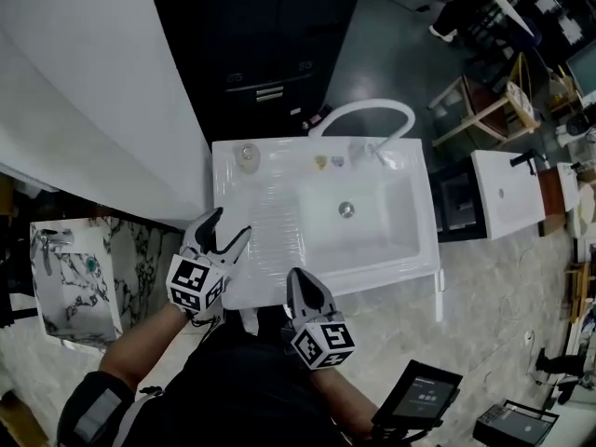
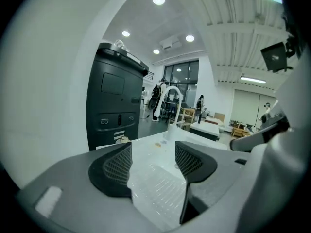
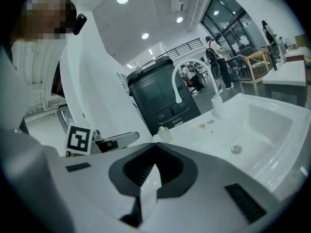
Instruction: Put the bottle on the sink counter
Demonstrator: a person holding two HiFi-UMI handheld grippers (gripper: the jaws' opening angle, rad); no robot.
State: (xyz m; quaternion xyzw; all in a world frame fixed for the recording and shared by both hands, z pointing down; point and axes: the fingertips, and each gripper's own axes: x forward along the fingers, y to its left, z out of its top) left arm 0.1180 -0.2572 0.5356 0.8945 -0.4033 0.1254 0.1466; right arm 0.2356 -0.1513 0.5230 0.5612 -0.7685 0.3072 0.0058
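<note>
Head view shows the bottle [image 1: 247,155] standing at the back left corner of the white sink counter [image 1: 244,287], at the far end of the ribbed drainboard [image 1: 268,236] and left of the basin [image 1: 372,222] and the curved faucet [image 1: 365,110]. It lies ahead of my left gripper [image 1: 231,223], well apart from it, with the whole drainboard between us. My right gripper [image 1: 300,279] sits at the counter's near edge, farther from the bottle, so the left is the nearer hand. The bottle looks small and squat with its long axis upright; from above I see only its round top. My left gripper's jaws stand wide apart with nothing between them but the drainboard beyond. My right gripper's jaws are closed together at the tips, and I can make out nothing gripped in them. Since the bottle already rests on the counter, I judge the placing done. I can read no brand or label on it; the only print is the square markers on my grippers' cubes.
</note>
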